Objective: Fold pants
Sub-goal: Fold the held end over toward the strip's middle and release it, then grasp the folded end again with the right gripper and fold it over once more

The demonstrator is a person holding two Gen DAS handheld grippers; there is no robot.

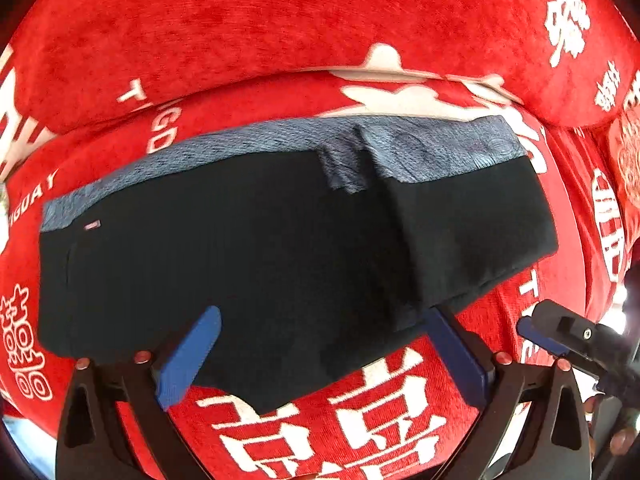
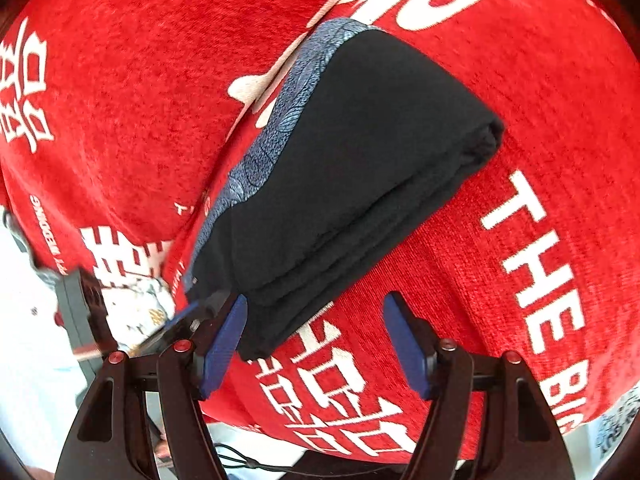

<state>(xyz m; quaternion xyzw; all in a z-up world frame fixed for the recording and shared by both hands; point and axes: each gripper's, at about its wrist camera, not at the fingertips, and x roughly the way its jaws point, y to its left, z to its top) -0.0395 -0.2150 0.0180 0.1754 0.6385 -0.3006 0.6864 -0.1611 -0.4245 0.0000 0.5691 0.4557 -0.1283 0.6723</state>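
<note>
Black pants (image 1: 256,248) with a grey-blue waistband (image 1: 420,148) lie folded in a thick stack on a red printed cover (image 1: 240,32), waistband along the far edge. The left gripper (image 1: 320,344) and right gripper (image 2: 316,340) sit at the near edge, jaws wide, holding nothing, likely just released; fisheye distortion makes contact uncertain.

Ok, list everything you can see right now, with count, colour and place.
pants: one, black with a grey-blue patterned waistband, folded into a stack on the red cover.
cover: one, red plush with white lettering, spread under the pants and over the raised back behind them.
left gripper: one, black with blue fingers, open at the near edge of the pants.
right gripper: one, black with blue fingers, open at the corner of the stack.
</note>
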